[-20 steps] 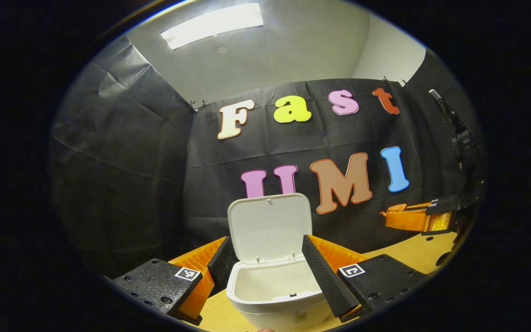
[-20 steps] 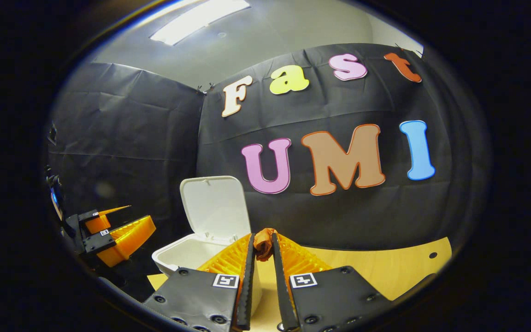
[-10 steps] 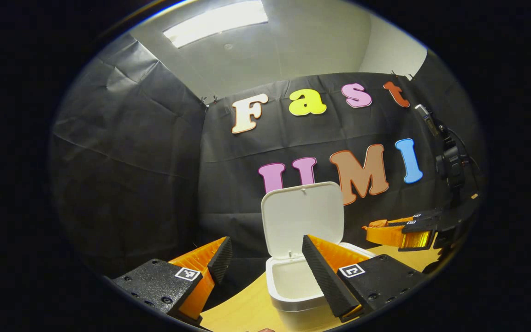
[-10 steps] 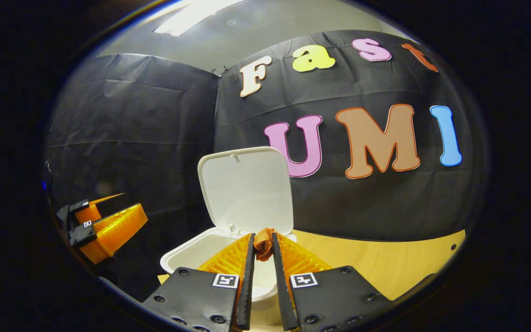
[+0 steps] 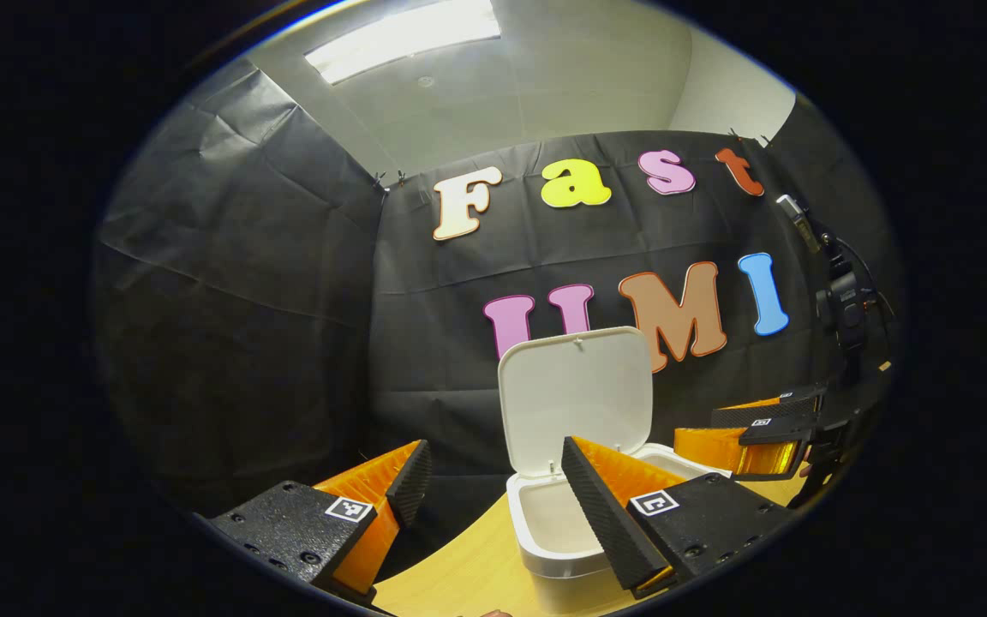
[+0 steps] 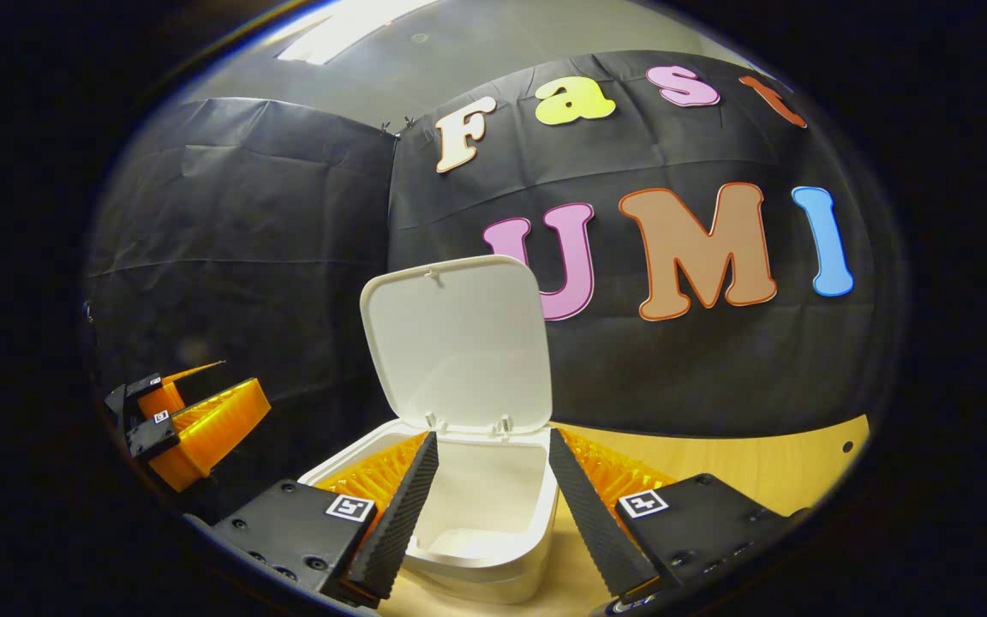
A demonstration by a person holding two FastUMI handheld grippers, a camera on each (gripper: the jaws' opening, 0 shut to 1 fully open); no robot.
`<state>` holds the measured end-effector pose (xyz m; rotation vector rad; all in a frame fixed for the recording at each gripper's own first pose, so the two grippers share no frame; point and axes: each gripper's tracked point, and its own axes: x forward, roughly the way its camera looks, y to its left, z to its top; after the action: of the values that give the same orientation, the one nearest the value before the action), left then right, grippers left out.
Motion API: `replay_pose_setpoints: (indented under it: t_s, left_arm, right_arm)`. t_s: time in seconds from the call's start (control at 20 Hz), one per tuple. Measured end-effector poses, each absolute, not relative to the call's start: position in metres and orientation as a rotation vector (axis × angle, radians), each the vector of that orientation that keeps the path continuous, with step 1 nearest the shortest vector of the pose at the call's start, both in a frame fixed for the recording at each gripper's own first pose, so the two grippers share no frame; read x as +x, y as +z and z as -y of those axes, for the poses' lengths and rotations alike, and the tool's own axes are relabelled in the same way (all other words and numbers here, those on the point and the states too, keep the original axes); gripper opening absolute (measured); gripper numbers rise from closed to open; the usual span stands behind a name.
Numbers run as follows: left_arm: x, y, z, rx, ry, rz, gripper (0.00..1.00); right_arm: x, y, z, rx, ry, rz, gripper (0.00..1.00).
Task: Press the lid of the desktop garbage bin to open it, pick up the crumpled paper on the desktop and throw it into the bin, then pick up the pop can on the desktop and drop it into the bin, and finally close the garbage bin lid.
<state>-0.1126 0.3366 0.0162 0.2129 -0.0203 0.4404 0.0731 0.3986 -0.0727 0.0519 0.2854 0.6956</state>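
1. Hovering over the garbage bin (image 6: 493, 523), the right hand-held gripper (image 6: 489, 497) has its fingers spread wide with nothing between them; the bin's open mouth lies directly between and below them.
2. Standing upright at 12 o'clock from that gripper, the white lid (image 6: 457, 343) is hinged at the bin's far rim.
3. A pale patch lies on the bin's floor in the right gripper view; what it is cannot be told.
4. From the left gripper view, the left hand-held gripper (image 5: 493, 497) is also spread open and empty, with the bin at about 1 o'clock, its rim partly behind the gripper's right finger.
5. The right hand-held gripper shows there at 3 o'clock, just beside the bin.
6. The bin rests on the wooden table (image 6: 716, 480).
7. At 9 o'clock in the right gripper view, the left hand-held gripper sits well apart from the bin.
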Motion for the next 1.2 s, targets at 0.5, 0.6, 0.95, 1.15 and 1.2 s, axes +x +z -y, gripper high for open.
replay_pose_setpoints:
  t_s: [0.5,0.6,0.95,1.15,1.2]
  left_arm:
    - [-0.072,0.021,-0.268,0.173,0.279,0.066,0.93]
    - [-0.062,0.018,-0.244,0.155,0.235,0.066,0.93]
    - [-0.031,0.017,-0.148,0.111,0.074,0.081,0.93]
    - [-0.019,0.016,-0.096,0.098,-0.002,0.083,0.93]
    - [-0.017,0.015,-0.085,0.098,-0.019,0.084,0.93]
  right_arm:
    - [0.076,-0.02,-0.288,0.039,0.45,-0.093,0.95]
    - [0.073,-0.013,-0.255,0.028,0.39,-0.071,0.94]
    - [0.054,0.006,-0.129,0.028,0.18,-0.038,0.94]
    - [0.036,0.008,-0.065,0.034,0.076,-0.039,0.94]
    - [0.032,0.007,-0.052,0.039,0.055,-0.04,0.94]
